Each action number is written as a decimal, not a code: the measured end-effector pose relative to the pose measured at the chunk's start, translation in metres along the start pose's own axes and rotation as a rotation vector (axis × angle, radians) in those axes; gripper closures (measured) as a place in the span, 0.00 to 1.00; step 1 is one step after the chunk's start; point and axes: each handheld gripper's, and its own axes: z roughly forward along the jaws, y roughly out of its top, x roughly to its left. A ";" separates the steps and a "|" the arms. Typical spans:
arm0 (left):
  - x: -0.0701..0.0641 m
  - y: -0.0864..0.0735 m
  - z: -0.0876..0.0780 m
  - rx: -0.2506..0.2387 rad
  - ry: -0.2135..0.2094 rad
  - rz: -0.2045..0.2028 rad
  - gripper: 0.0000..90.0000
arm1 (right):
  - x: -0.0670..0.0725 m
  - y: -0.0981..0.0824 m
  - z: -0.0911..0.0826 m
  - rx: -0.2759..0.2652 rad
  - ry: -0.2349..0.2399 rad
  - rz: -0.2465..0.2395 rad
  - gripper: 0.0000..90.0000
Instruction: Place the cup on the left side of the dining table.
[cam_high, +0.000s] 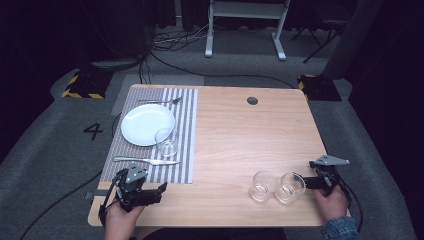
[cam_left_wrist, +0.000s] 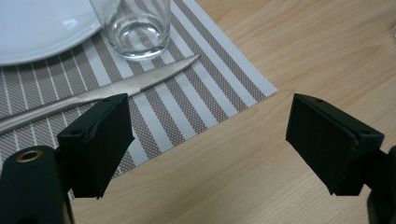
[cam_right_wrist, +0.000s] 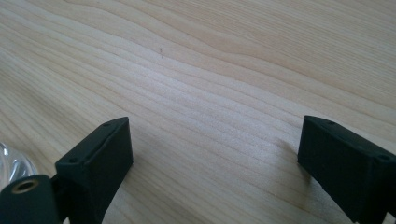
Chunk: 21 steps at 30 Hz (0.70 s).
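My left gripper (cam_high: 159, 193) rests low over the table's front left, just off the corner of the striped placemat (cam_high: 186, 135); its jaws stand apart with nothing between them (cam_left_wrist: 208, 140). Ahead of it lie a table knife (cam_left_wrist: 140, 81), an empty glass (cam_left_wrist: 137, 28) and a white plate (cam_left_wrist: 37, 28). My right gripper (cam_high: 302, 181) is at the front right, open over bare wood (cam_right_wrist: 215, 158), right beside one of two empty glasses (cam_high: 290, 187) (cam_high: 262, 186). That glass's edge (cam_right_wrist: 11, 163) shows by its left jaw.
A fork (cam_high: 160, 101) lies at the far end of the placemat, beyond the plate (cam_high: 147, 124). A round cable hole (cam_high: 252, 100) sits near the table's far edge. Cables and a white frame stand on the floor behind.
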 end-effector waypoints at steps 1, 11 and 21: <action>0.000 -0.003 0.002 0.002 0.000 -0.003 0.16 | 0.000 0.000 0.000 0.000 0.000 0.000 0.12; 0.006 -0.023 0.014 0.028 0.008 0.006 0.16 | 0.000 0.000 0.000 0.000 0.000 -0.001 0.12; 0.011 -0.038 0.034 0.085 -0.002 -0.015 0.17 | 0.000 0.000 0.000 0.000 0.000 -0.001 0.12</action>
